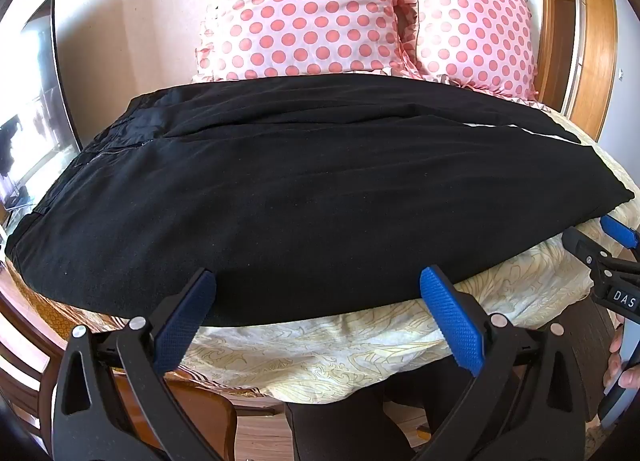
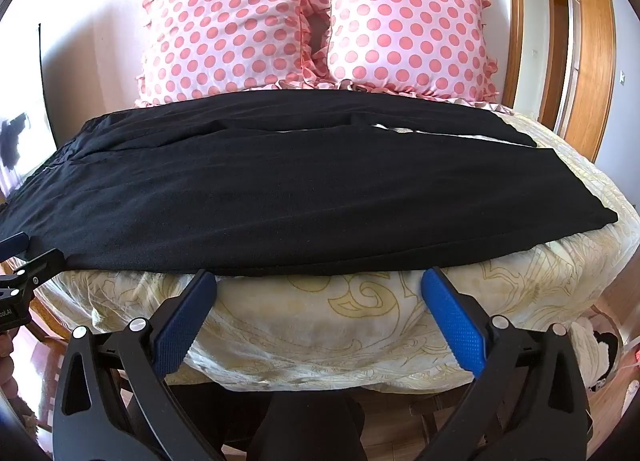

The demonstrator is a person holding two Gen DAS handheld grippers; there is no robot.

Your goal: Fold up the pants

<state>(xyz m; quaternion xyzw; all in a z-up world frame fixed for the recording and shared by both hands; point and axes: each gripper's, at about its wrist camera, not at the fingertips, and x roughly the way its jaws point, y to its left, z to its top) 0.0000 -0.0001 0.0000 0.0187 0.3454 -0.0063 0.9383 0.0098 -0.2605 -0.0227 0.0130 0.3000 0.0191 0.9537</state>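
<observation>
Your left gripper (image 1: 318, 293) jaws spread wide, holding nothing, tips at pants (image 1: 304, 197) edge | right gripper (image 2: 318, 293) same, empty | label reads "DAS"

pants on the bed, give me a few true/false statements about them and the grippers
1. The black pants lie spread across the bed, waist toward the left. True.
2. The left gripper is shut on the pants. False: its jaws stand wide open at the near edge of the cloth, holding nothing.
3. Two polka-dot pillows stand behind the pants. True.
4. The pillows are blue with stripes. False: they are pink with darker pink dots.
5. The right gripper is open, just short of the pants' near edge. True.
</observation>
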